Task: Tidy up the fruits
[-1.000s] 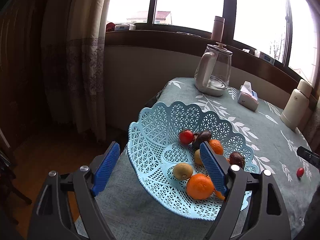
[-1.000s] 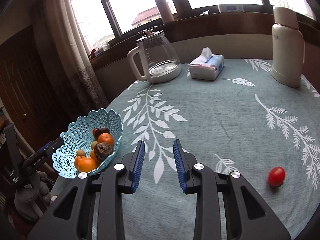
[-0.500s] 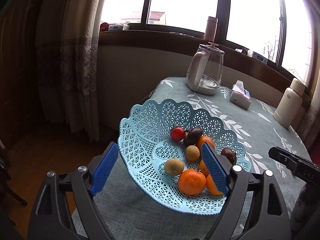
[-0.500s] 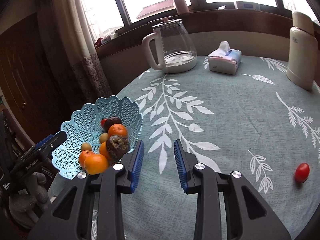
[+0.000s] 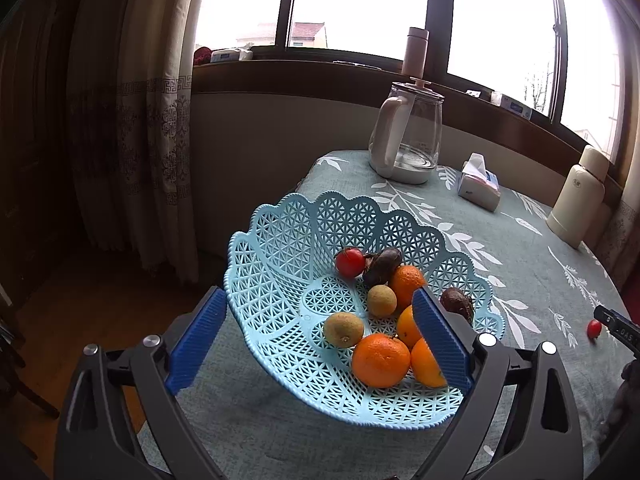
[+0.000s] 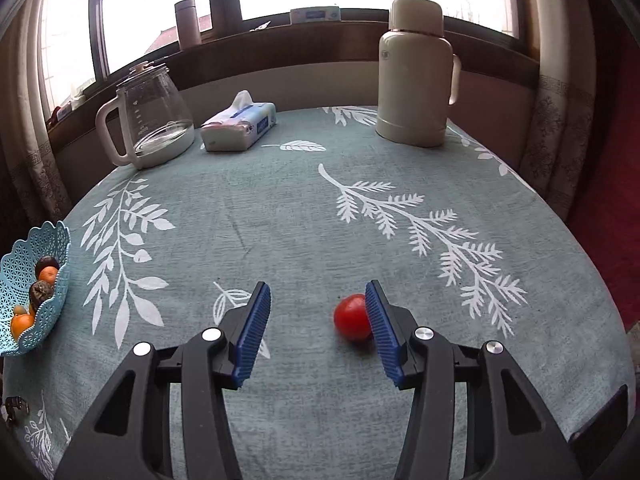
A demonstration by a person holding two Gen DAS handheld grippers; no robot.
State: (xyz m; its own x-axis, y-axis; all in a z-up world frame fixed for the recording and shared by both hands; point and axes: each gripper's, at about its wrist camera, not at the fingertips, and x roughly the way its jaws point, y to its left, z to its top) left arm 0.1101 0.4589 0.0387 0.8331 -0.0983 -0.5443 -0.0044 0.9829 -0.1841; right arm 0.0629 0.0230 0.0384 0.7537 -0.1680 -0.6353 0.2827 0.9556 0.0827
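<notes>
A red tomato (image 6: 352, 317) lies on the tablecloth (image 6: 280, 208) at lower centre, just beside the wide-spread right gripper's (image 6: 318, 330) right pad. The left gripper (image 5: 320, 344), also wide, frames the fruit-filled blue basket (image 5: 280, 264).

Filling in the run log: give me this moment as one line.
right gripper: open, tomato beside its right finger | left gripper: open at basket | loose fruit: one

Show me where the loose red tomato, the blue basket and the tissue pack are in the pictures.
loose red tomato (image 6: 351, 317), right wrist view, on its visible red skin.
blue basket (image 5: 280, 264), left wrist view, on its bare lattice wall.
tissue pack (image 6: 240, 124), right wrist view, on its top face.
</notes>
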